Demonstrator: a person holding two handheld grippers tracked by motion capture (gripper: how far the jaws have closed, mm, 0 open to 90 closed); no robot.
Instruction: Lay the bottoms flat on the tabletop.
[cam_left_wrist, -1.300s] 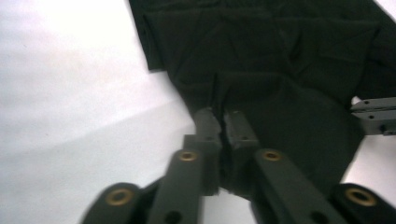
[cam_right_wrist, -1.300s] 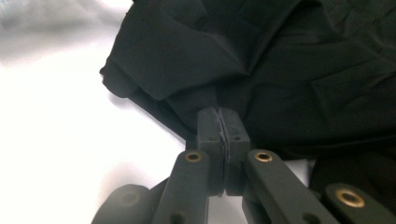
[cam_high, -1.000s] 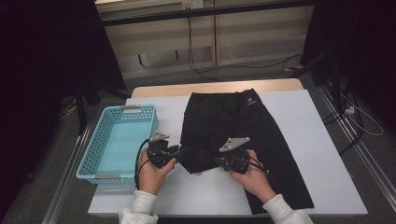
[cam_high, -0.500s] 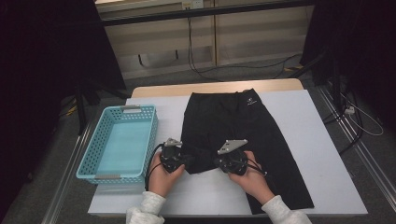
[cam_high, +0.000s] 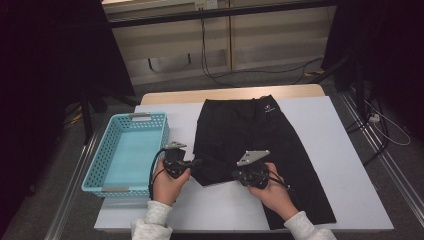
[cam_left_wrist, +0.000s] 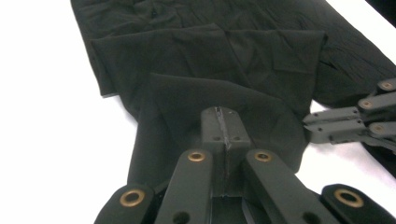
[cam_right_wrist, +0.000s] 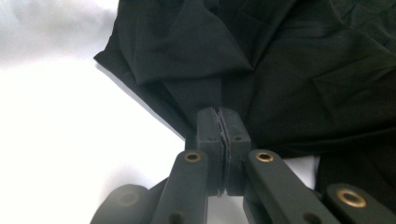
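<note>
Two grippers work near the front edge of the white table (cam_high: 350, 145). The left gripper (cam_high: 196, 162) has just closed its jaws, pinching a folded corner of the black shorts (cam_high: 250, 135). The right gripper (cam_high: 235, 174) is clamped on the shorts' lower hem beside it. The shorts lie flat mid-table, waistband toward the far edge. A turquoise basket (cam_high: 107, 172) sits along the left edge.

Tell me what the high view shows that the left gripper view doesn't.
High view alone: the blue basket left of the garment, both hands, the floor and wall beyond the table. Left gripper view alone: the left gripper close up, jaws just closed, pinching a folded corner of cloth. Both: the black garment on the white table, and the right gripper at its hem.
</note>
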